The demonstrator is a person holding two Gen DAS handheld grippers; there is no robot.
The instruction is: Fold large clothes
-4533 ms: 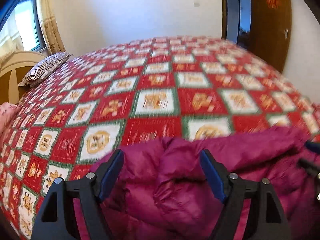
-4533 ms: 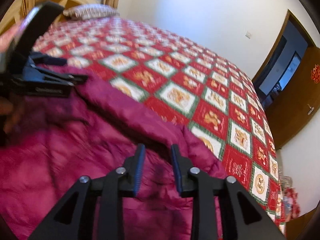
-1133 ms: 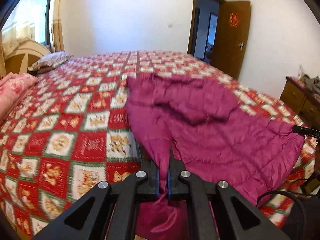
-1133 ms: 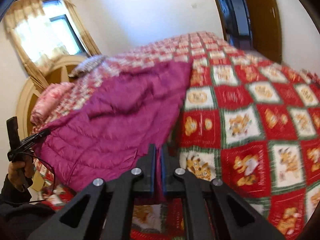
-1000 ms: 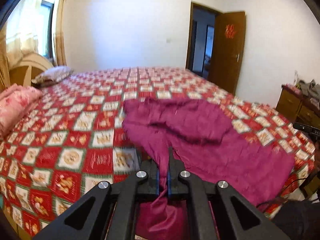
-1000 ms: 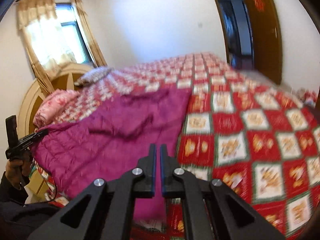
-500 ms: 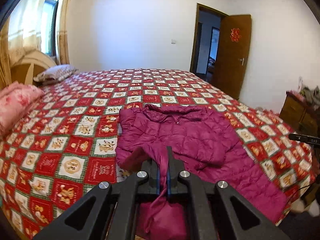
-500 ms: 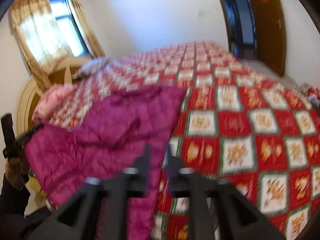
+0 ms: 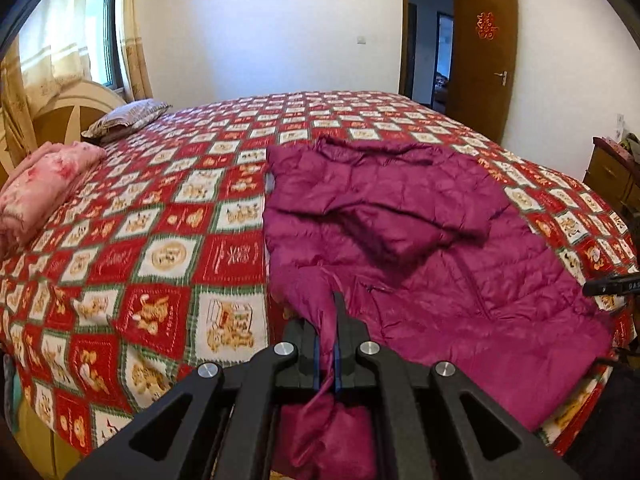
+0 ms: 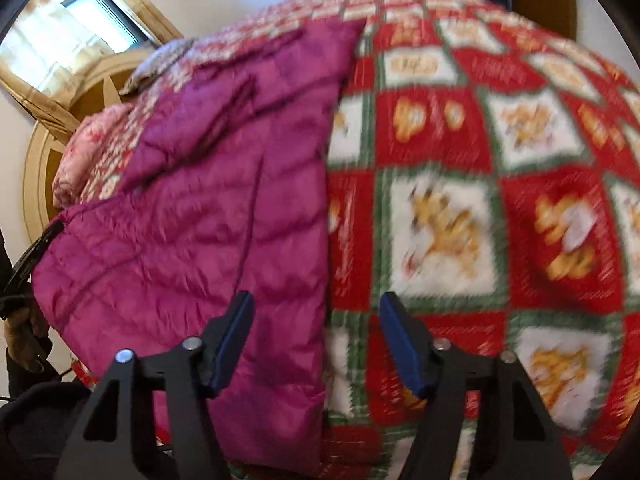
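A magenta quilted down jacket lies spread on the bed, collar at the far end and one sleeve folded across its chest. Its hem hangs over the near edge of the bed. My left gripper is shut on the jacket's near left hem corner. In the right wrist view the jacket fills the left half of a blurred frame. My right gripper is open, and the jacket's right edge lies just beyond the gap between its fingers. The right gripper's tip also shows at the right edge of the left wrist view.
The bed has a red, white and green patchwork quilt. A folded pink blanket and a striped pillow lie by the headboard. An open brown door and a wooden dresser stand at the right.
My right gripper has opened and let go of the jacket's hem corner, and has moved in close over the bed. My left gripper stays shut on its corner. The jacket now lies flatter.
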